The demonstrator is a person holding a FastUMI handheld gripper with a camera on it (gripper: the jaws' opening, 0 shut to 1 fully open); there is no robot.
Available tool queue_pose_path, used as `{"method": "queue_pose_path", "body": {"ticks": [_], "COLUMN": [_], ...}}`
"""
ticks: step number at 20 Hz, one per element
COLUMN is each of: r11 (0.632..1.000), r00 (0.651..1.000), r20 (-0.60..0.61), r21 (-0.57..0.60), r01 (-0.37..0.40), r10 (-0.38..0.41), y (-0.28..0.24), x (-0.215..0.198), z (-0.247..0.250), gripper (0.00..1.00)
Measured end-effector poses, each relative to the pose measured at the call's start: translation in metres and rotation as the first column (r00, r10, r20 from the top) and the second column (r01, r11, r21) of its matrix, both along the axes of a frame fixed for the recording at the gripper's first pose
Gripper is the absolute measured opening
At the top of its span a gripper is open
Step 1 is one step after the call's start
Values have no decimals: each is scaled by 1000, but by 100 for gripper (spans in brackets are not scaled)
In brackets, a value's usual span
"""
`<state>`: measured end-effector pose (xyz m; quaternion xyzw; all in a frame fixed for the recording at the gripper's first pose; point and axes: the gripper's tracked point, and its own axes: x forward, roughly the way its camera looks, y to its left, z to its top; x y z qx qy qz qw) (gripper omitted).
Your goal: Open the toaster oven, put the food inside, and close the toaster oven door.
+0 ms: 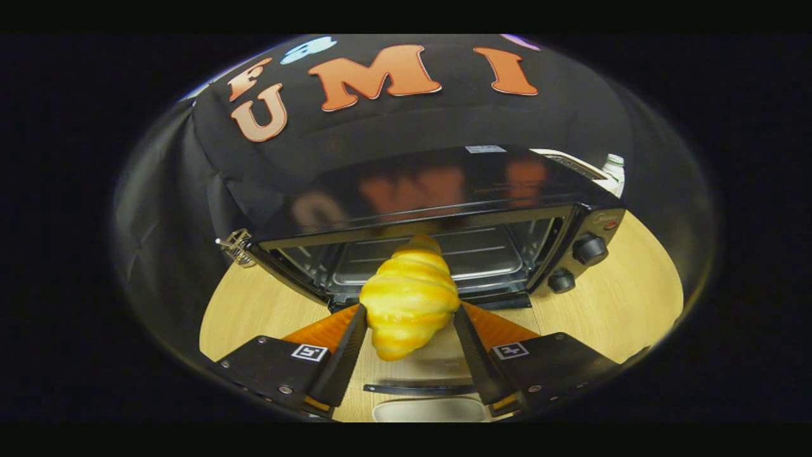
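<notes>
The worktop (634, 292) is pale wood, and the oven (444, 209) stands on it, taken here as the landmark. Its door (422, 368) is already down, lying flat toward the tool, with the handle at its near edge. The cavity is open and dark, with a wire rack (488, 254) across it and nothing on the rack that I can make out. Two knobs (589, 249) sit on the panel at the oven's right end. Behind that right corner a bottle (614, 168) stands, and off the oven's left corner lies a small wire whisk (236, 246).

The tool (409, 320) hangs in front of the oven mouth, above the lowered door. Its fingers are partly closed, one pressing each flank of the croissant (409, 298), which is carried clear of the worktop. The croissant points into the cavity, its far tip level with the front edge of the rack; whether that tip has crossed the threshold is hard to tell through the fisheye bend.

Judging by this, opening is done and loading is in hand. The next move calls for a straight push forward over the door, low enough to clear the oven's top lip, until the croissant is above the middle of the rack, then a small drop and a release. The soft pastry may stick to a finger when let go. After that the tool must back out, get under the door's near edge and lift it shut.
</notes>
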<state>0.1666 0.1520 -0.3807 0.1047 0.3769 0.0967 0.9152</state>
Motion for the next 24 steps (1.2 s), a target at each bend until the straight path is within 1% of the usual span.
{"method": "queue_pose_path", "body": {"ticks": [5, 9, 14, 16, 17, 19, 22, 23, 24], "r11": [992, 984, 974, 974, 973, 970, 962, 961, 962], "r00": [999, 998, 992, 992, 991, 986, 981, 980, 979], "r20": [32, 34, 65, 64, 67, 103, 119, 128, 141], "r21": [128, 170, 206, 204, 208, 221, 246, 251, 252], "r01": [16, 51, 92, 97, 96, 103, 119, 119, 106], "r10": [-21, -58, -107, -113, -112, -129, -151, -154, -145], "y": [7, 4, 5, 6, 8, 8, 4, 4, 5], "x": [23, 43, 67, 72, 74, 76, 70, 64, 59], "z": [-1, -7, -13, -25, -28, -24, -17, -13, -10], "gripper": [79, 79, 79, 81, 85, 88, 94, 98, 99]}}
